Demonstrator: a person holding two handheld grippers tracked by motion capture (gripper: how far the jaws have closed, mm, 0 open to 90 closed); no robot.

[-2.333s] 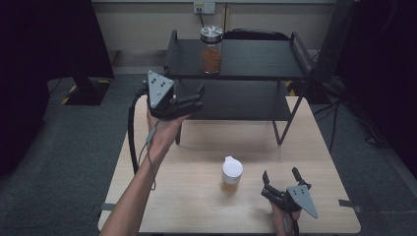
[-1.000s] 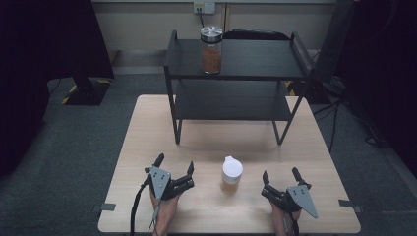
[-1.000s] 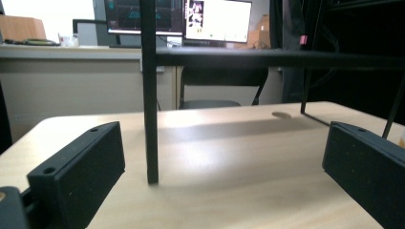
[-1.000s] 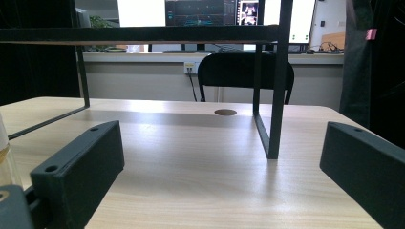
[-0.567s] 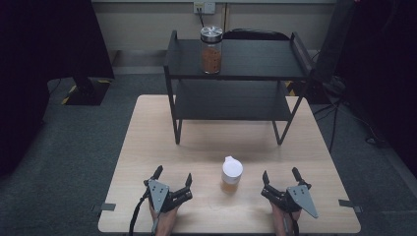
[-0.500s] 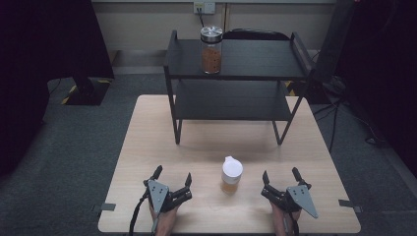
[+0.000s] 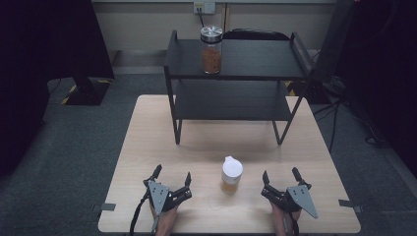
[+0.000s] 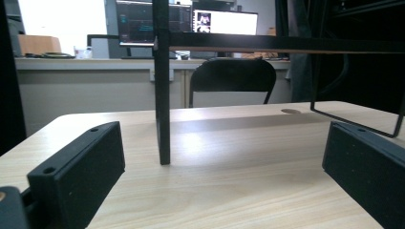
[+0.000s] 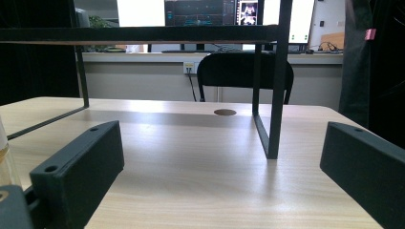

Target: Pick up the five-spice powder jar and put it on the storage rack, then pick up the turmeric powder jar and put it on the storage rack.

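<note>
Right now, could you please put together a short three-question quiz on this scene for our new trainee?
1. True or false: the left claw is shut on the white-lidded bottle.
2. Where does the glass jar with the metal lid stand? A) top shelf of the black rack B) lower shelf C) the table
3. Fill in: the bottle stands on the table ____ the two claws.

Key: 1 false, both the left and the right claw are open and empty. 2 A. 3 between.
</note>
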